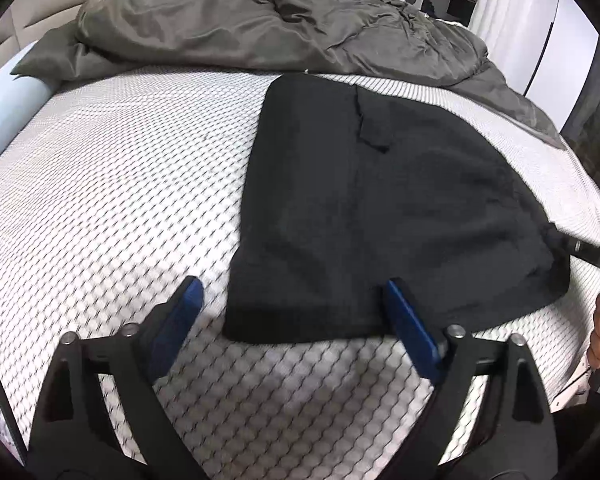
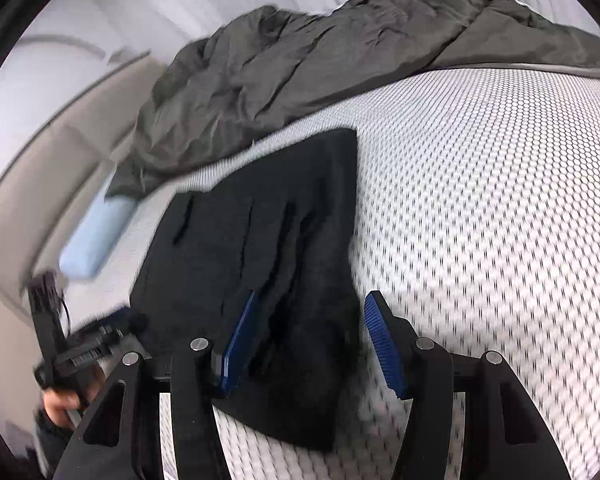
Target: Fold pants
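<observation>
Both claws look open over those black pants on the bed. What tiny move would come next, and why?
Probably lift both away. The black pants already lie as a flat folded stack on the mattress, and the left gripper and right gripper both stand open, pads not pressing the cloth.

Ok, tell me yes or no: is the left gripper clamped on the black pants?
No, the left gripper stands wide open, its blue pads clear of the folded black pants.
</observation>
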The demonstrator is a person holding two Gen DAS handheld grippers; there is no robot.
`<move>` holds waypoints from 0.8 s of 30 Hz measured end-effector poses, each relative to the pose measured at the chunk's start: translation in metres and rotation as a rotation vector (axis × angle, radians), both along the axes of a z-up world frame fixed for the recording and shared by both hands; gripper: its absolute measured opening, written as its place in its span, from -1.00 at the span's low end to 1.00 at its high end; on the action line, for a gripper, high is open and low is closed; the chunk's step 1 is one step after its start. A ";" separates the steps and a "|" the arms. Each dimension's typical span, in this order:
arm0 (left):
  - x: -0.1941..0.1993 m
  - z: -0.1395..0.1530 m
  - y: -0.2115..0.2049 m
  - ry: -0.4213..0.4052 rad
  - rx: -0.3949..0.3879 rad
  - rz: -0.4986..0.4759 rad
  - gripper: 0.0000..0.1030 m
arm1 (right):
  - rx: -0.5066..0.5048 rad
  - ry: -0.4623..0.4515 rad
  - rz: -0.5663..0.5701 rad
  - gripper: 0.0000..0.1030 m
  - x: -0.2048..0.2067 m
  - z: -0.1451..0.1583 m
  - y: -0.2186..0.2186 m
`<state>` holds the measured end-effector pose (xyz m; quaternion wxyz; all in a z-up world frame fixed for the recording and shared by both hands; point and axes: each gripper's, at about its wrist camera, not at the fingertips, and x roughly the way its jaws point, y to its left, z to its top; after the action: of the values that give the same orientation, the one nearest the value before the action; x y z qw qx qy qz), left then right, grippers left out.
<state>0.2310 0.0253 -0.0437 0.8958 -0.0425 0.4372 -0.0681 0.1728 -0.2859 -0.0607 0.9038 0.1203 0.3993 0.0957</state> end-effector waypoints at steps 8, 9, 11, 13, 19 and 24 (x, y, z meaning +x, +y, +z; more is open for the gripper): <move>-0.043 0.025 -0.002 -0.160 0.007 0.025 0.92 | -0.017 -0.108 0.024 0.63 -0.049 0.006 0.014; -0.048 0.030 -0.006 -0.196 0.022 0.021 0.96 | -0.015 -0.164 0.038 0.82 -0.056 0.013 0.018; -0.060 0.040 -0.014 -0.271 0.051 0.007 0.97 | -0.038 -0.248 0.056 0.94 -0.065 0.023 0.029; -0.073 0.046 -0.021 -0.331 0.075 -0.017 0.98 | -0.051 -0.279 0.056 1.00 -0.068 0.027 0.036; -0.105 0.053 -0.031 -0.431 0.070 -0.048 0.98 | -0.076 -0.418 0.032 1.00 -0.087 0.038 0.044; -0.112 0.056 -0.031 -0.426 0.013 -0.060 0.98 | -0.062 -0.523 0.039 1.00 -0.102 0.049 0.045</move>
<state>0.1186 -0.0056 0.0126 0.9657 -0.0081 0.2396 -0.0995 0.0704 -0.2407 -0.0121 0.9776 0.0558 0.1571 0.1288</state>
